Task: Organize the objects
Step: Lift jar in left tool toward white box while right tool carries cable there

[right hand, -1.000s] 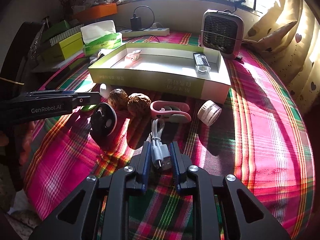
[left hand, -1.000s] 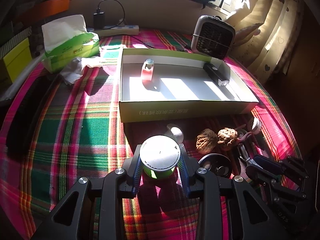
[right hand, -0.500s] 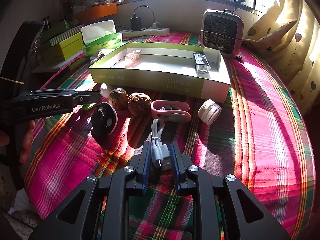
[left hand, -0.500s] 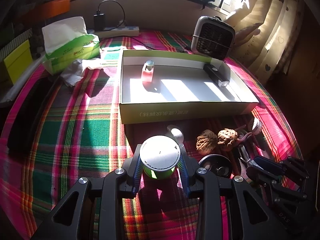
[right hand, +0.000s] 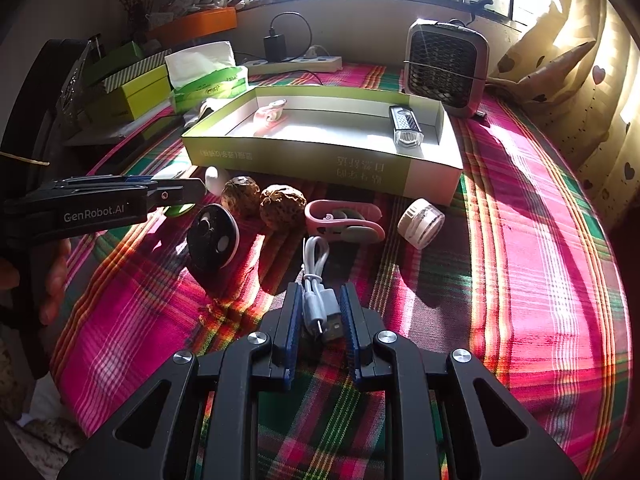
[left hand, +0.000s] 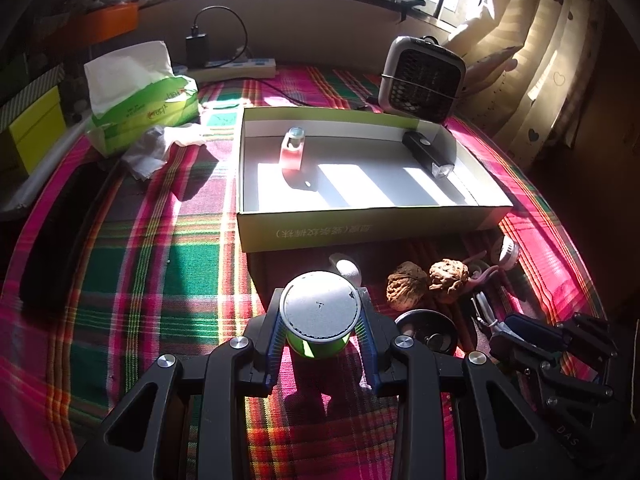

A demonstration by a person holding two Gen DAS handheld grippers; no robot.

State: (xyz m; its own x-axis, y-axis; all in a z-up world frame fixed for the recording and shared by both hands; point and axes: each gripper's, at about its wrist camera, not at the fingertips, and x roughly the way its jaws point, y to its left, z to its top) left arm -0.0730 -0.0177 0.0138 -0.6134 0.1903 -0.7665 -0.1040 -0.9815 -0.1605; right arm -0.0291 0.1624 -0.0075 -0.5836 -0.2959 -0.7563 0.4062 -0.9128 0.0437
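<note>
Item 1: left gripper (left hand: pixel 320 330), both pads pressed on a green jar w/ grey lid (left hand: pixel 319 311), lid facing the camera; whether it sits on the cloth or is raised a bit can't be told. Pinch is at the jar's sides just under the lid, prob. so the lid rim stops it slipping down. Item 2: right gripper (right hand: pixel 319 320), pads closed in on a coiled white USB cable (right hand: pixel 318 280), plug ends between the pads, loop trailing fwd on the plaid cloth (right hand: pixel 540 280); pads look to touch the bundle but firm contact can't be confirmed. Gripping the plug end likely keeps the coil together. Item 3: open green-sided box (left hand: pixel 360 236), straight ahead of the left gripper and ahead, slightly left, of the right one; judged the drop-off spot, since it already holds a pink bottle (left hand: pixel 293 154) at far left and a black flashlight (left hand: pixel 428 154) at far right, middle floor bare. Item 4: loose goods between grippers and box, prob. awaiting sorting: two walnuts (right hand: pixel 264 204) side by side, black round disc (right hand: pixel 212 240), pink clip (right hand: pixel 344 220), white tape roll (right hand: pixel 421 223), small white egg-shaped thing (right hand: pixel 216 180). Item 5: bkgd, beyond box: small heater (right hand: pixel 446 70), tissue pack (left hand: pixel 144 96), power strip (right hand: pixel 296 65). Status: early, two of many items boxed. Next, as judged: lift each held item over the near wall; the cable may snag on the clip.
</note>
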